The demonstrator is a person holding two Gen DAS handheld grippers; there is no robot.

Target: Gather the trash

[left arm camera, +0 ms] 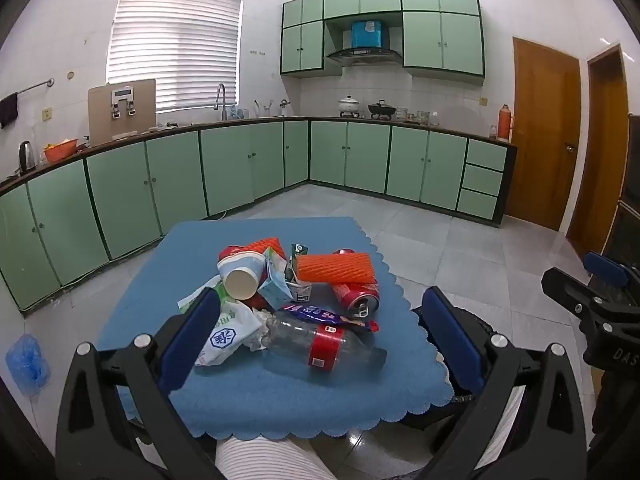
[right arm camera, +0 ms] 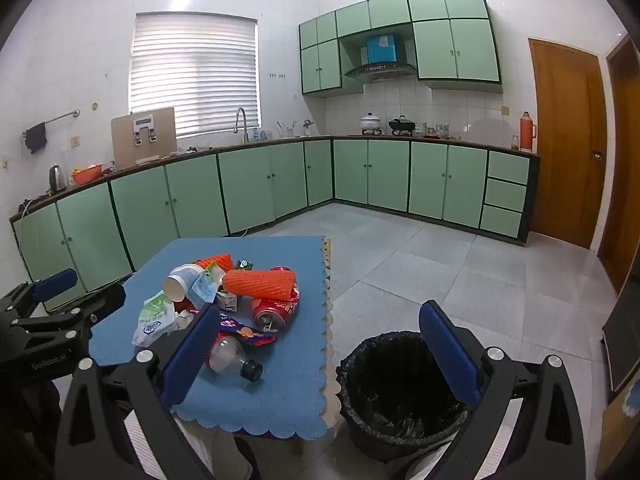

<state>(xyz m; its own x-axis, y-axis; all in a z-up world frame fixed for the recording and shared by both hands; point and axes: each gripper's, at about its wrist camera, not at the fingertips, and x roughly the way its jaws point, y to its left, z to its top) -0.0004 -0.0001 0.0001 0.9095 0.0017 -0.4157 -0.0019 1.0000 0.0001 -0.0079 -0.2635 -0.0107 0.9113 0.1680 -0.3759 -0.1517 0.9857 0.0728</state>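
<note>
From your left wrist, the left gripper (left arm camera: 320, 344) has its fingers (left arm camera: 188, 340) spread wide, holding nothing. Between them on the bench (left arm camera: 280, 408), under its scalloped blue cloth, sits the trash pile: a clear plastic bottle (left arm camera: 320, 344) with a red label, a dented red can (left arm camera: 356, 296), a ribbed orange foam sleeve (left arm camera: 336, 267), a paper cup (left arm camera: 240, 276).

From your right wrist, the right gripper (right arm camera: 320, 356) is equally wide and empty. "DenRobot.AI" reads on the other tool at far left. A black-bagged bin (right arm camera: 400, 392) stands on the floor just right of the bench; its contents are too dark to tell.

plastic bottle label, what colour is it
Red, wrapped around the clear plastic bottle; clearest in the left wrist view.
</note>
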